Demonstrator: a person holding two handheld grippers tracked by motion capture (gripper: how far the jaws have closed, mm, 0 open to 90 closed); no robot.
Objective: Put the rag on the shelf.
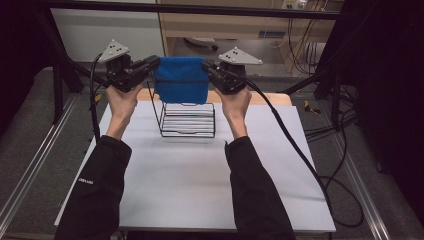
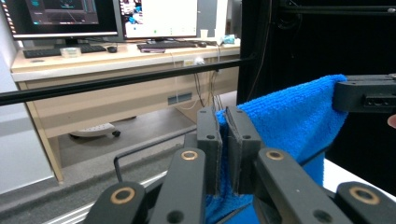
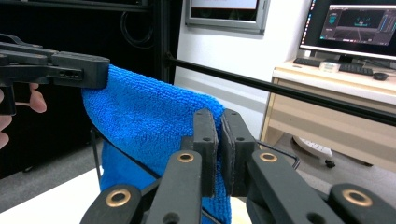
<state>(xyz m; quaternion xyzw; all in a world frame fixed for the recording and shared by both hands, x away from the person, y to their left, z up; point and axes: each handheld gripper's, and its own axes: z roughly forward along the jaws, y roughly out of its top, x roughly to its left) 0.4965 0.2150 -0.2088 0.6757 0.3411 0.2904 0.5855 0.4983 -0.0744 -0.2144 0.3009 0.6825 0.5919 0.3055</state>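
Nearest to me, two forearms in black sleeves (image 1: pixel 97 195) reach up from the bottom edge over a pale grey worktop (image 1: pixel 200 190), whose near half lies bare. Each hand grips a tool: the left hand (image 1: pixel 122 100) holds the left gripper (image 1: pixel 152 62), and the right hand (image 1: pixel 235 102) holds the right gripper (image 1: pixel 206 66), each with a grey three-cornered plate on top and a black cable trailing off toward the sides. Between them hangs a blue cloth (image 1: pixel 181 80), stretched from one gripper to the other by its top corners and raised above the worktop. In the left gripper view the jaws are drawn nearly together with the cloth's edge pinched between them, and the fabric spreads away to the far gripper. The right gripper view shows the same on its side: jaws narrow, clamped on a fold of cloth. Just below and behind the cloth stands a black wire rack (image 1: pixel 187 120) on the worktop, its bars running sideways; the cloth's lower edge hangs in front of the rack's upper part, though I cannot tell whether they touch. Farther back runs a black horizontal bar (image 2: pixel 116 81), and beyond it a wooden desk (image 2: pixel 93 60) carrying monitors and keyboards.
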